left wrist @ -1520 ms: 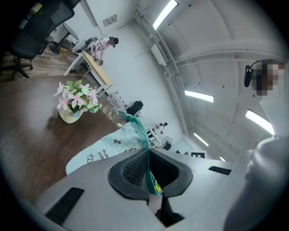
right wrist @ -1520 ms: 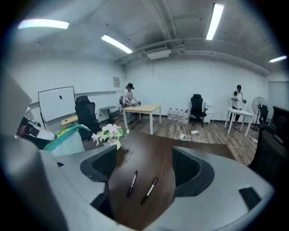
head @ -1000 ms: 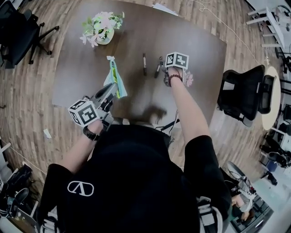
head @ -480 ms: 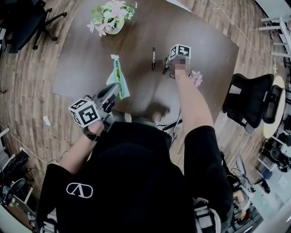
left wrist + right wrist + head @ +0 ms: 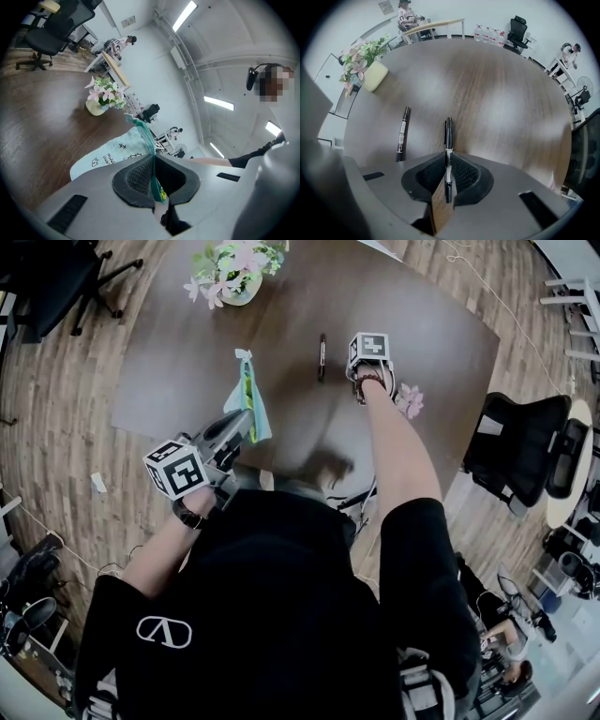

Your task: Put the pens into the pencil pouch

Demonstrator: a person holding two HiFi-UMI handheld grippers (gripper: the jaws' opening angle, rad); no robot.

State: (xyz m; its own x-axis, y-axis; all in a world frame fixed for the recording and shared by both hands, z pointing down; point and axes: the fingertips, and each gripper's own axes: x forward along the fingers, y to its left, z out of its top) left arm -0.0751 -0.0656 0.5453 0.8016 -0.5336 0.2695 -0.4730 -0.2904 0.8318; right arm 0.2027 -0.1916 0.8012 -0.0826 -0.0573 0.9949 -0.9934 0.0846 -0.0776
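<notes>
A light-blue pencil pouch (image 5: 249, 401) with a teal mesh side lies on the brown table (image 5: 431, 324). My left gripper (image 5: 246, 424) is shut on its near edge, and the mesh (image 5: 145, 136) stands pinched between the pads. My right gripper (image 5: 362, 373) points straight down at the table, its jaws closing on a black pen (image 5: 448, 136) that lies on the wood, with the pads pressing its barrel. A second black pen (image 5: 322, 356) lies just left of it, also seen in the right gripper view (image 5: 401, 132).
A vase of pink flowers (image 5: 228, 268) stands at the table's far left. A small pink flower (image 5: 409, 400) lies by my right wrist. Black office chairs stand right (image 5: 520, 442) and far left (image 5: 47, 282) of the table.
My right gripper has sunk onto the right-hand pen, which it now hides in the head view. The left gripper has kept its hold on the pouch.
</notes>
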